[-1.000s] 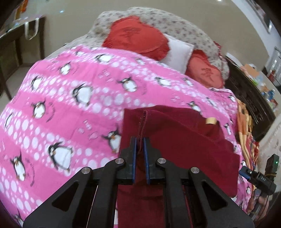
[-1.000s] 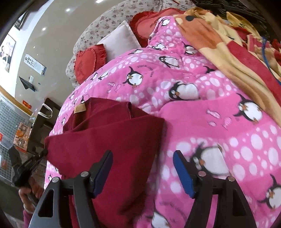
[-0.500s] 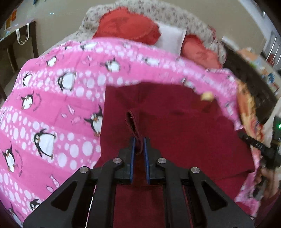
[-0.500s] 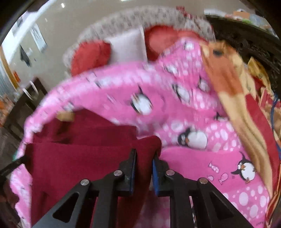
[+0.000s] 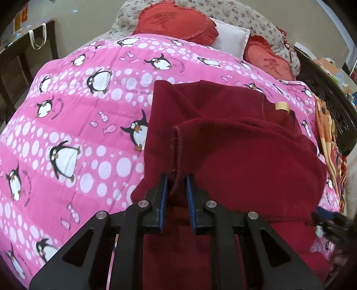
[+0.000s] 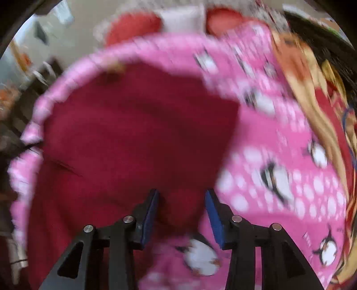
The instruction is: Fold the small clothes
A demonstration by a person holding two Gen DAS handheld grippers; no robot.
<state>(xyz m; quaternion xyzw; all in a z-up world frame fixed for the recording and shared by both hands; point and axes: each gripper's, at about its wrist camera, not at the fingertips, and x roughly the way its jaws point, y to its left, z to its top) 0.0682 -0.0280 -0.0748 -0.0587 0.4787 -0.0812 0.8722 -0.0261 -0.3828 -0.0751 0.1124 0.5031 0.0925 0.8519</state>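
Observation:
A dark red garment (image 5: pixel 234 142) lies partly folded on the pink penguin quilt (image 5: pixel 78 116), with a tan label (image 5: pixel 282 106) at its far edge. My left gripper (image 5: pixel 176 189) has its jaws a little apart around the garment's near seam edge, with the cloth loose between the pads. In the blurred right wrist view the red garment (image 6: pixel 133 133) fills the middle, and my right gripper (image 6: pixel 181 200) is open with red cloth lying between its fingers.
Red heart cushions (image 5: pixel 176 21) and a white pillow (image 5: pixel 232 38) sit at the head of the bed. An orange and red blanket (image 6: pixel 312 93) lies along the right side. A dark table (image 5: pixel 20 64) stands at the left, a dark headboard (image 5: pixel 325 89) at the right.
Both grippers carried the near edge of the garment forward over itself. The right gripper, shut half a second ago, has opened. The left jaws have parted slightly.

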